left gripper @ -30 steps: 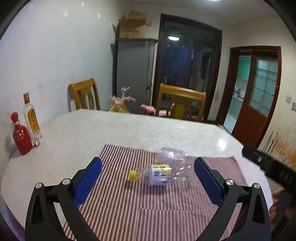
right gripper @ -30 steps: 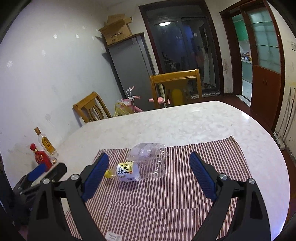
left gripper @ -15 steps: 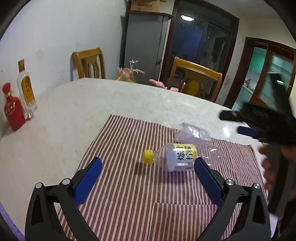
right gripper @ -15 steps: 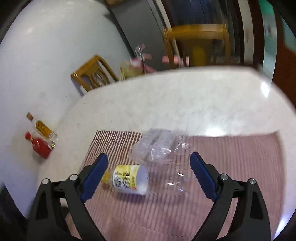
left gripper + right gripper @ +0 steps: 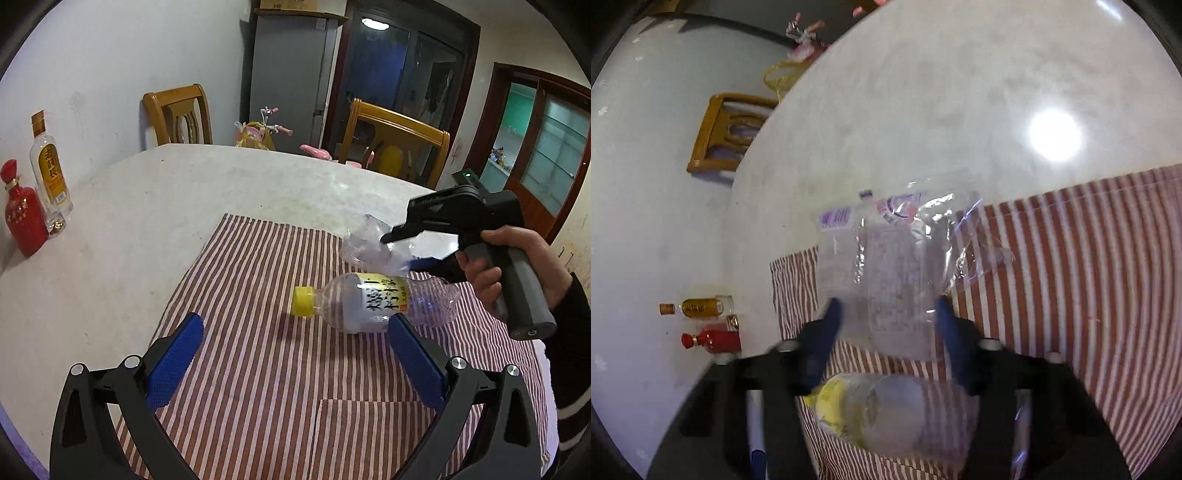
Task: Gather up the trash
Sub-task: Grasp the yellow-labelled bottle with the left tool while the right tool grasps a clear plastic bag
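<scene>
A clear plastic bag [image 5: 369, 247] [image 5: 897, 266] lies crumpled on the striped cloth [image 5: 258, 369] at its far edge. My right gripper [image 5: 886, 314] [image 5: 400, 251] points down at it. Its jaws are closing, with the bag pinched between the blue pads. Just in front lies an empty clear bottle [image 5: 369, 302] [image 5: 882, 417] on its side, with a yellow cap and a yellow-white label. My left gripper [image 5: 295, 354] hovers open over the cloth on the near side of the bottle, with nothing between its fingers.
A person's hand [image 5: 517, 266] holds the right gripper's handle. By the wall on the pale round table [image 5: 184, 192] stand a red bottle [image 5: 20, 218] and a clear liquor bottle [image 5: 50, 173]. Two wooden chairs [image 5: 177, 114] [image 5: 399, 136] stand behind the table.
My right gripper swung down and across to the plastic bag, rolling as it went, and its jaws narrowed onto it. My left gripper sank closer to the cloth and bottle.
</scene>
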Available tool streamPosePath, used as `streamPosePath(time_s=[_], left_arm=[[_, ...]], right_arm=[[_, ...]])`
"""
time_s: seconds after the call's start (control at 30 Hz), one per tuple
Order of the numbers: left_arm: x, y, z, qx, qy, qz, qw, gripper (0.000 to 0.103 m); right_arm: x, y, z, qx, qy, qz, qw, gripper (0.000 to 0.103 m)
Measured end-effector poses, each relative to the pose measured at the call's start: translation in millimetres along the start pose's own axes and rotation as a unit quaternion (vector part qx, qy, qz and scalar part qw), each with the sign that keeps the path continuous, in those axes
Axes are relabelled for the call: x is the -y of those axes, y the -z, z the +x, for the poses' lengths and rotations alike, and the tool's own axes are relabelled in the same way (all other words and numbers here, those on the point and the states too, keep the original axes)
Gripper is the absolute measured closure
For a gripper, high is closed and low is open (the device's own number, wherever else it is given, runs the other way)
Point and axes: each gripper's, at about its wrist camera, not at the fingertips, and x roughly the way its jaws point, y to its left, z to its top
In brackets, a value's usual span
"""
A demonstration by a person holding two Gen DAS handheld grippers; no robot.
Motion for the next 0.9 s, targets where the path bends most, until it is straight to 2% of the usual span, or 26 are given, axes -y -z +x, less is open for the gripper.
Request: streamPosePath(time_s=[0.1,0.13,0.17,0.43,0.5,0.6,0.67,0.7,0.77,0.83,0.9], left_arm=[[-1,2,2,-0.004,-0.005,0.001,1.0,0.006],[-1,2,4,-0.006,-0.007,0.0,1.0,0.006],[-1,2,4,-0.008,-0.008,-0.001,0.9999,0.006],[4,3,10,-0.014,-0.002,0.003,0.9999,0.006],[6,4,13,-0.017,0.0,0.01,0.9998,0.006],[12,1,22,-0.018,0.002,0.044,0.9989,0.006],[22,-5,28,-0.012,0.018,0.099,0.9949,0.006],[28,-8,31,-0.008,0.029,0.131,0.9909,0.006],[45,-15,37,0.003,0.06,0.219,0.9739,0.006],[62,-18,46,0.012,0.089,0.309,0.9468,0.006],[80,-18,60,0.001,0.116,0.406,0.9066,0.006]], right_arm=[[3,2,3,-0.002,-0.02,-0.004,1.0,0.092],[3,0,1,0.001,-0.025,-0.005,1.0,0.099],[4,0,-3,0.007,-0.033,-0.006,0.999,0.101],[4,7,-35,0.038,-0.06,-0.018,0.997,0.101],[4,12,-51,0.057,-0.061,-0.029,0.996,0.101],[-1,19,-83,0.095,-0.067,-0.051,0.992,0.101],[2,29,-108,0.112,-0.083,-0.058,0.989,0.101],[4,34,-120,0.12,-0.088,-0.06,0.987,0.101],[11,42,-138,0.134,-0.092,-0.062,0.985,0.101],[22,52,-159,0.147,-0.102,-0.056,0.982,0.101],[29,60,-173,0.155,-0.107,-0.051,0.981,0.101]])
